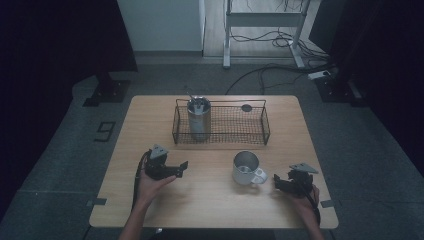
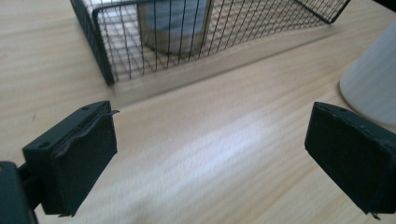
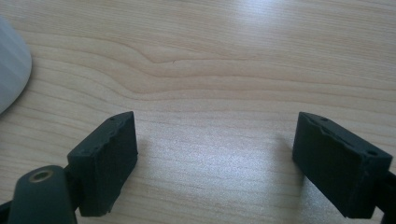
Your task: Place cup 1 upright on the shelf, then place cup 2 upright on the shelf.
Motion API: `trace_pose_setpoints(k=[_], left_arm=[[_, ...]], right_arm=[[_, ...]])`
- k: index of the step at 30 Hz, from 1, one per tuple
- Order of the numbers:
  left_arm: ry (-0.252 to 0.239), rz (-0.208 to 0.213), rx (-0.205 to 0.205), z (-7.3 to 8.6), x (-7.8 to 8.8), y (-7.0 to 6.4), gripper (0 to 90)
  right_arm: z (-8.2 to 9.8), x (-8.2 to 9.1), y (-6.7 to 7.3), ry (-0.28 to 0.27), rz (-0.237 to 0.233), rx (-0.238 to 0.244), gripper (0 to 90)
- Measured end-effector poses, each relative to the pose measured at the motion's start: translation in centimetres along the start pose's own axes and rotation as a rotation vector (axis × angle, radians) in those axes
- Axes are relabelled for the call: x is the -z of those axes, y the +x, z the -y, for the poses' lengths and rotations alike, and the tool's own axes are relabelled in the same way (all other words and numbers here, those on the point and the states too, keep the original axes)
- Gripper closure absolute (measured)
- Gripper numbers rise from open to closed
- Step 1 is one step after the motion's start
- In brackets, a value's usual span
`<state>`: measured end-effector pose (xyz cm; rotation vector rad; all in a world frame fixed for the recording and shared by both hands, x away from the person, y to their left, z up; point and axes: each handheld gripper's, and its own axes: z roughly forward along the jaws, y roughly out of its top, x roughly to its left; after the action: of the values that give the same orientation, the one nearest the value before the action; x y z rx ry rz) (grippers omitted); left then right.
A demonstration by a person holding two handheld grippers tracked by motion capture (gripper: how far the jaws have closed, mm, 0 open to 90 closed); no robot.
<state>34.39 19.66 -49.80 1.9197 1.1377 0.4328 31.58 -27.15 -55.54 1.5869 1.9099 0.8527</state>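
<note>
Take the mug (image 1: 247,168) as your landmark: it stands upright on the bare surface (image 1: 210,200), just in front of the wire basket (image 1: 220,122), its handle turned toward your right side. In the left end of that basket, behind and to the left of the mug, a steel cup (image 1: 199,119) stands with something thin sticking out of it.

Your right gripper (image 1: 278,183) rests just right of the mug's handle, near it but apart, its jaws spread wide with only wood between them; in the right gripper view the mug's pale wall (image 3: 11,74) curves in at the left edge. Your left gripper (image 1: 183,169) sits well to the left of the mug, also wide and empty, and its own view has the mug's side (image 2: 373,84) at the right edge.

The mug looks like the thing to pick up, and the right gripper is the better placed. Turn it toward the mug, bring one jaw inside the rim and one outside, or straddle the handle, and close only once the wall sits squarely between the pads. Approach slowly: a nudge could slide the mug toward the basket.
</note>
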Motion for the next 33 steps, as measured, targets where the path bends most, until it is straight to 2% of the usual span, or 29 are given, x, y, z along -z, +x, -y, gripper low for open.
trace_pose_setpoints(k=[3,4,7,8,12,14,20,27,30,33], left_arm=[[0.006,0.004,0.011,1.1,0.1,0.1,3.1],[0.023,0.014,0.013,1.7,-0.1,0.2,3.1],[0.049,0.007,0.007,1.9,-0.4,0.3,3.1],[0.043,0.024,0.027,2.2,-0.5,0.4,4.0],[0.058,0.039,0.017,2.6,-0.5,0.1,4.2],[0.053,0.038,0.018,2.7,-0.3,-0.1,4.2],[0.033,0.029,0.011,2.6,0.3,-0.4,4.1],[0.047,0.019,0.006,2.8,0.3,-0.3,4.2],[0.040,0.024,0.014,2.8,0.3,-0.2,4.3],[0.042,0.027,0.016,2.8,0.3,-0.1,4.5]], right_arm=[[0.0,0.0,0.0,-0.001,0.002,-0.004,14.0],[0.0,0.0,0.1,0.000,0.005,-0.008,13.9],[0.0,0.0,0.1,0.000,0.008,-0.009,13.8],[0.0,0.0,0.1,0.000,0.009,-0.010,13.7],[0.0,0.0,0.1,0.000,0.017,-0.024,13.6],[0.1,0.1,0.3,0.002,0.036,-0.035,13.7],[0.2,0.2,0.4,0.001,0.034,-0.039,13.9],[0.5,0.6,0.7,-0.002,0.032,-0.036,15.0],[0.5,1.2,1.1,-0.007,-0.002,-0.038,15.1],[0.2,1.8,1.5,-0.027,-0.008,-0.031,15.1]])
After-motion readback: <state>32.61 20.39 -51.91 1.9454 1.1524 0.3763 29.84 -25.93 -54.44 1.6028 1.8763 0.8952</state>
